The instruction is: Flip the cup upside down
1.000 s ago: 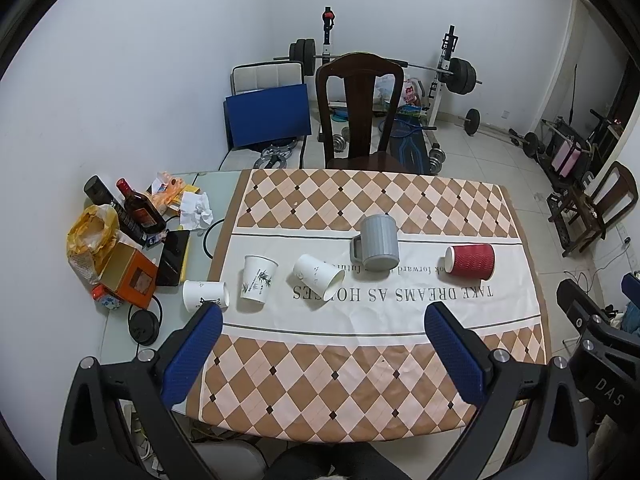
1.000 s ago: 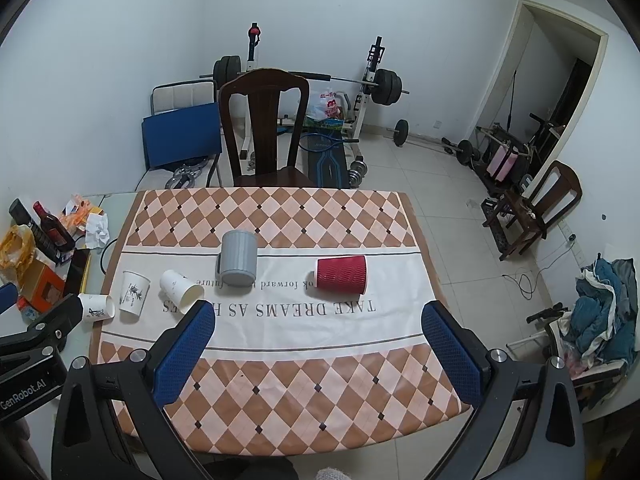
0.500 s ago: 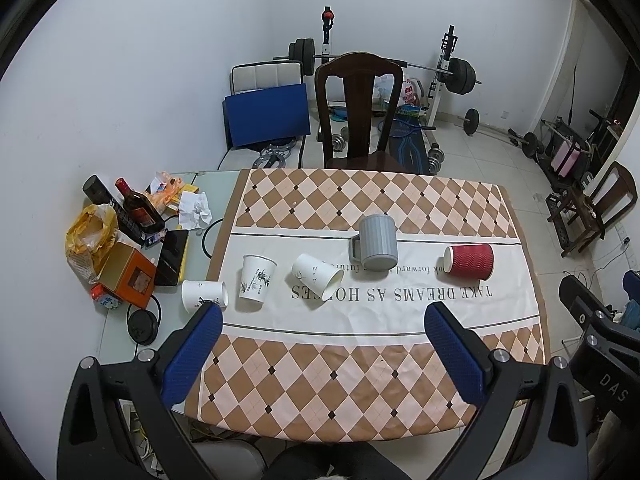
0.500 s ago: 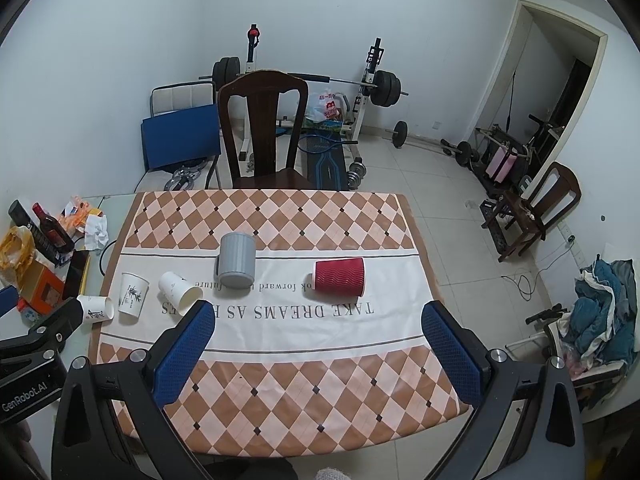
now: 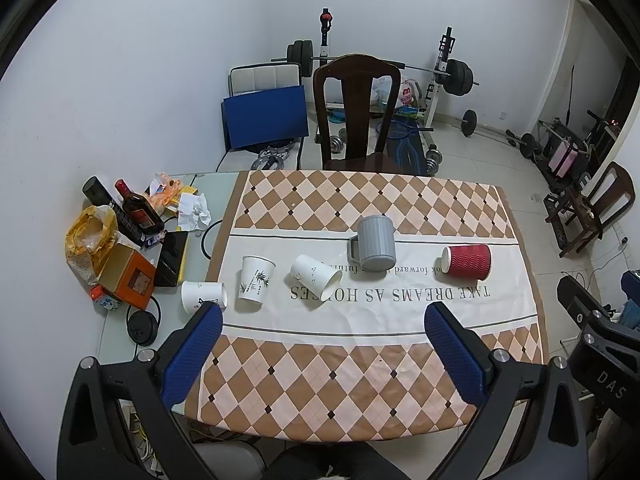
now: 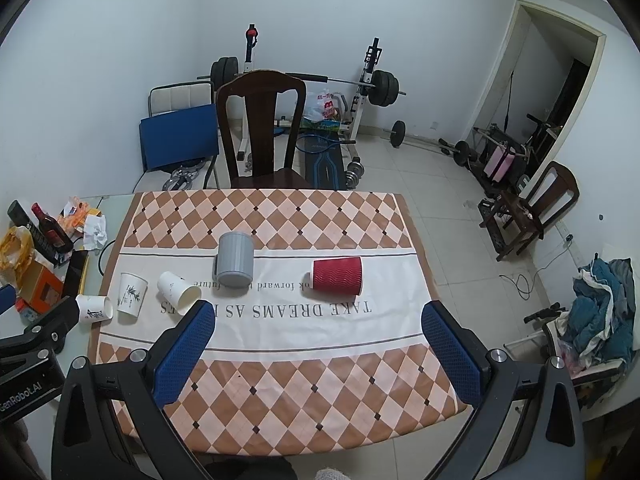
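Note:
Several cups sit on the checked tablecloth. A red ribbed paper cup lies on its side at the right. A grey mug stands mouth down in the middle. A white paper cup lies on its side. Another white cup stands upside down, and a third lies on its side off the cloth. My left gripper and right gripper are open, empty, held high above the near table edge.
Bottles, an orange box, a yellow bag and tissues crowd the table's left end. A dark wooden chair stands behind the table. Weights and a barbell rack fill the back of the room.
Both grippers have drifted slightly; the cups sit a little higher in the views. No cup has moved.

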`<state>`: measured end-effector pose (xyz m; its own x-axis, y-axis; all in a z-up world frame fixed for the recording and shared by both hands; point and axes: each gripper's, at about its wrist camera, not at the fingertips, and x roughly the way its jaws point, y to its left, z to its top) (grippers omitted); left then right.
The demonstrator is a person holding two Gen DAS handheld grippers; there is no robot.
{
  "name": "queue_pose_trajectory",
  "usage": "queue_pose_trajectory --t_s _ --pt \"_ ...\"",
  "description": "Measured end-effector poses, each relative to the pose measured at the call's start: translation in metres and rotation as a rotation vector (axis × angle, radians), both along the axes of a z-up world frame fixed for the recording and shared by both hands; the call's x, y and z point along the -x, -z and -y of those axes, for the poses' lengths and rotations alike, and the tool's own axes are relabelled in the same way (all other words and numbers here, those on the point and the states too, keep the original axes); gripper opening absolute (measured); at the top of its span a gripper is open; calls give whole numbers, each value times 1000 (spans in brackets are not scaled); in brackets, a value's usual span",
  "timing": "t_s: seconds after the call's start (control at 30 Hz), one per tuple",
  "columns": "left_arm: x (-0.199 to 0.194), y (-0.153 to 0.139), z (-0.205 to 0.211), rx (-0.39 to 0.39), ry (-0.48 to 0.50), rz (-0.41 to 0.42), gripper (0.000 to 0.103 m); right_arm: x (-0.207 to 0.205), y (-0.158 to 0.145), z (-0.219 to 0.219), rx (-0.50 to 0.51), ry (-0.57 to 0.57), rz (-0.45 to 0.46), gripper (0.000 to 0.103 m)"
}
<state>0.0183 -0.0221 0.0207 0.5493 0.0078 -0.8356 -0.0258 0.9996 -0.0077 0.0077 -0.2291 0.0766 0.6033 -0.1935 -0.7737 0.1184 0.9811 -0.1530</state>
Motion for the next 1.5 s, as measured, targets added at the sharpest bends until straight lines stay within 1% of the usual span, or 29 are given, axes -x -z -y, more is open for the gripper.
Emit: queue_pose_trajectory --t_s 0.23,0.3,0.37,0.43,0.5,0.53,0.57,0.63,0.7,0.8,0.83,0.9,0.97,1.0,1.03,1.1,1.13,1.17,1.3,1.37,1.47,1.5 --pt "-2 0 1 -7 -11 -2 103 -1 0 1 -9 1 -4 103" --pt "-8 2 2 -9 -21 -3 103 -11 5 2 -23 4 -15 103" --pt "-17 9 0 -6 -32 -3 103 -19 14 1 -35 4 -29 103" --pt "-27 23 -6 -24 -47 -13 103 -34 34 -3 -41 -1 -77 103" --pt "-40 48 -20 -54 -77 -47 103 -51 63 -12 -55 -12 -145 103" --pt "-40 59 -30 -61 -90 -63 103 -58 79 -19 -66 -23 -180 103" --pt "-45 75 -43 -76 -115 -91 103 -64 96 -25 -74 -30 -209 103" --pt "-57 101 -65 -98 -153 -129 103 -80 138 -38 -88 -38 -278 103" --pt "-70 131 -89 -124 -198 -182 103 -93 173 -50 -99 -42 -325 103" --pt "-90 180 -126 -135 -253 -283 103 -116 230 -73 -103 -57 -418 102" --pt "-95 190 -133 -131 -260 -305 103 -121 244 -81 -100 -62 -438 102" --pt "-107 215 -149 -111 -268 -345 103 -133 279 -98 -91 -74 -497 97" --pt "-118 232 -155 -105 -261 -369 103 -142 303 -110 -89 -79 -534 95" --pt "-125 242 -156 -95 -242 -385 103 -147 316 -117 -84 -83 -556 91" --pt "-131 249 -156 -86 -221 -394 102 -151 327 -123 -83 -88 -572 90" --pt "-144 263 -153 -79 -178 -407 99 -159 349 -133 -64 -86 -602 86" --pt "-151 270 -150 -72 -154 -413 94 -162 356 -135 -63 -88 -618 85" --pt "-157 277 -145 -66 -125 -420 92 -165 362 -138 -63 -88 -629 83" --pt "-173 296 -132 -70 -64 -444 91 -170 384 -143 -54 -82 -673 83" --pt "-180 306 -130 -77 -48 -456 82 -171 389 -145 -45 -81 -682 83" --pt "-188 318 -126 -80 -27 -479 58 -172 396 -146 -41 -72 -690 83" --pt "-189 319 -126 -86 -23 -478 54 -172 397 -147 -42 -69 -693 83"
